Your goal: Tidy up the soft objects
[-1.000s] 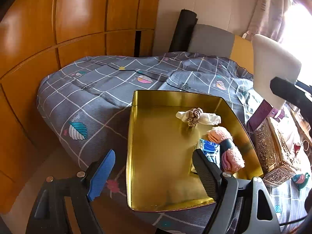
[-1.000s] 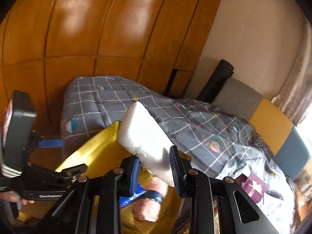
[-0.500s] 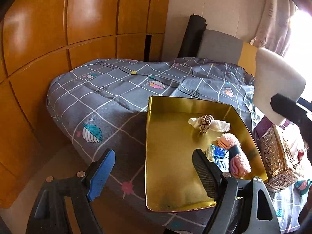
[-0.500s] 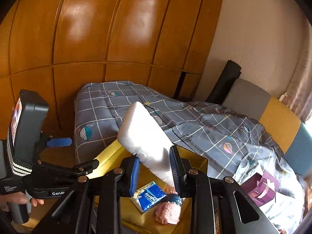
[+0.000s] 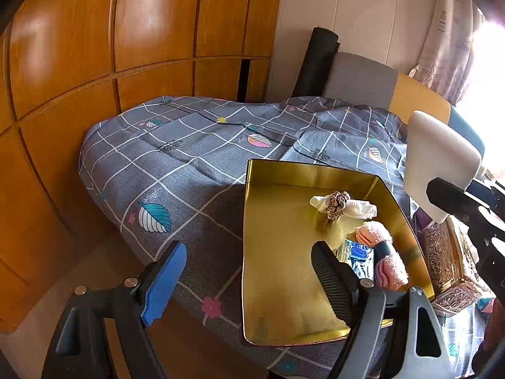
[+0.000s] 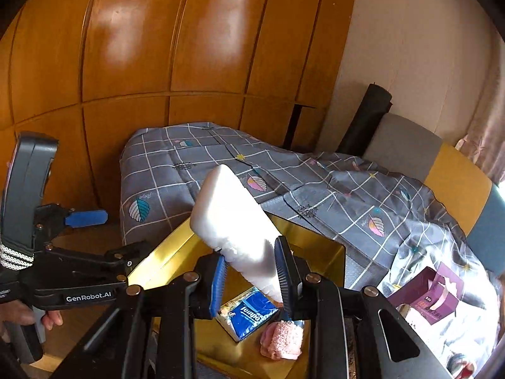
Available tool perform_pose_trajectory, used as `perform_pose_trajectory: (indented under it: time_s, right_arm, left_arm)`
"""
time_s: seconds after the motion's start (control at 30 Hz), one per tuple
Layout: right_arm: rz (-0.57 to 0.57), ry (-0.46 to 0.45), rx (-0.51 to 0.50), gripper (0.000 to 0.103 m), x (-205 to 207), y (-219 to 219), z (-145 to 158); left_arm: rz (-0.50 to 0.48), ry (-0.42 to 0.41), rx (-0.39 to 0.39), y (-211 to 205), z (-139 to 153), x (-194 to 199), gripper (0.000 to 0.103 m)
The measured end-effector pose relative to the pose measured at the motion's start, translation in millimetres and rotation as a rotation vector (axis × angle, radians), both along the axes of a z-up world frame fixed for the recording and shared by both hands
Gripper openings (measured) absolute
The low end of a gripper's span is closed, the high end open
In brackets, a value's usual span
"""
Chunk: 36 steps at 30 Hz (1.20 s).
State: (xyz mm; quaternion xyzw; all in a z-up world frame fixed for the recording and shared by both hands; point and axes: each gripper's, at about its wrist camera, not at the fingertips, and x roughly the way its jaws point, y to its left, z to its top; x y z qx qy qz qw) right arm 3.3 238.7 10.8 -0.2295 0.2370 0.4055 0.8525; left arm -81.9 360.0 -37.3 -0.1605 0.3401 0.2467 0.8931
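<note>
A bedroom scene, seen from two handheld grippers. A gold tray sits on a bed covered by a grey checked quilt printed with leaves, in front of a wall of glossy wooden wardrobe panels.

The right gripper holds a white foam block between its fingers, which are narrowed and press on the block's lower end. The block tilts up and away to the left, raised above the near part of the tray. In the left wrist view the same block appears at the right edge, above the tray's right side.

The left gripper holds nothing. Its fingers stand wide apart, one blue pad over the quilt, the other black ribbed pad over the tray.

Inside the tray lie a blue tissue packet, a rolled pink towel with a dark band around it just beside the packet, and, further back, a folded white cloth with a patterned scrunchie around it.

Right of the tray, on the bed, sit an ornate metal box and a purple carton.

A hand grips the left gripper's handle at the lower left of the right wrist view.
</note>
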Motion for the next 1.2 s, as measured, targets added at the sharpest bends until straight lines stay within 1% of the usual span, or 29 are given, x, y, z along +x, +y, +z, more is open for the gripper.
perform_pose_trajectory:
  time_s: [0.27,0.47,0.63,0.7,0.73,0.77,0.83,0.93,0.97,1.1,1.2]
  right_arm:
    - [-0.015,0.012,-0.005,0.029,5.8,2.8,-5.2]
    - [-0.034,0.024,-0.009,0.031,12.7,5.5,-11.2]
    - [-0.068,0.047,-0.024,0.036,31.7,12.0,-27.0]
    - [-0.088,0.054,-0.038,0.037,43.2,16.4,-34.7]
    - [-0.098,0.061,-0.045,0.040,47.9,18.2,-37.5]
    - [-0.114,0.073,-0.045,0.051,53.0,18.4,-39.6]
    - [-0.141,0.099,-0.022,0.066,59.9,13.7,-40.3]
    - [-0.170,0.094,-0.012,0.077,62.1,4.4,-40.9]
    - [-0.178,0.097,-0.008,0.080,62.1,1.1,-40.8]
    - [-0.200,0.092,-0.001,0.081,60.0,-13.3,-37.9]
    - [-0.220,0.078,0.007,0.084,56.7,-24.9,-34.5]
  left_arm:
    - [0.006,0.000,-0.003,0.6,-0.5,-1.4,0.083]
    - [0.008,-0.003,0.001,0.6,0.1,-1.5,0.083]
    - [0.007,-0.011,0.020,-2.7,4.8,-1.9,0.083]
    - [0.003,-0.008,0.027,-4.8,6.3,-1.8,0.083]
    - [0.001,-0.008,0.029,-5.6,7.0,-2.0,0.083]
    - [-0.002,-0.007,0.034,-6.8,7.8,-2.1,0.083]
    - [-0.004,-0.007,0.046,-8.8,9.6,-1.9,0.083]
    - [-0.014,-0.006,0.050,-11.9,11.9,0.2,0.083]
    - [-0.017,-0.008,0.054,-13.5,13.0,0.3,0.083]
    - [-0.051,-0.006,0.088,-24.9,18.2,4.7,0.083]
    - [-0.078,-0.015,0.108,-33.5,23.7,6.6,0.083]
